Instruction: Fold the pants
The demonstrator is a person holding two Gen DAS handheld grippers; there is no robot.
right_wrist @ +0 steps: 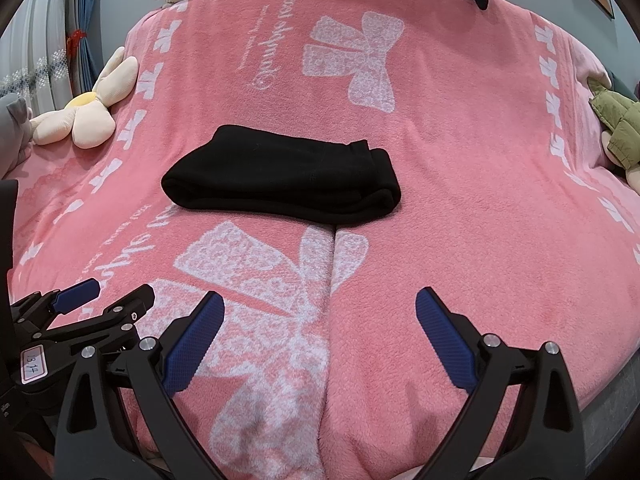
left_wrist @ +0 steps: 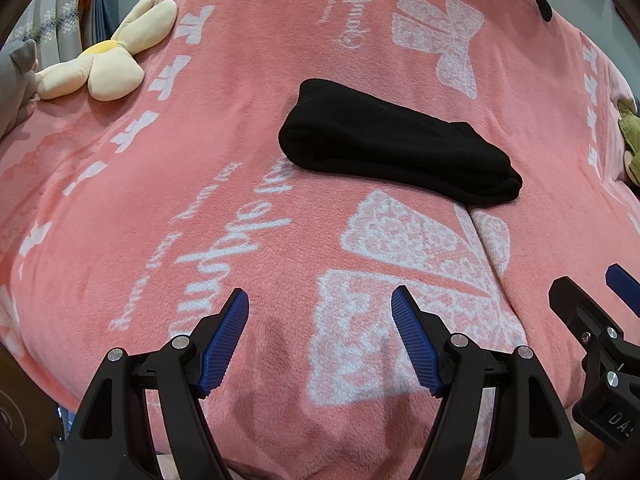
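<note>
Grippers: left gripper [left_wrist: 320, 300] and right gripper [right_wrist: 320, 304] both spread wide, holding nothing, low over near blanket [right_wrist: 480, 160].
Pants: black pants [right_wrist: 280, 176] mid-bed, well apart from both, already a compact folded bundle.
Progress: folding apparently done; perhaps only tidying left.
Beyond: flower plush [left_wrist: 104, 60] near far-left edge.

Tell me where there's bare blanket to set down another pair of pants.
Bare blanket lies right of the folded black pants, short of the green plush. More lies between pants and both open grippers. The left edge by the flower plush is crowded.
</note>
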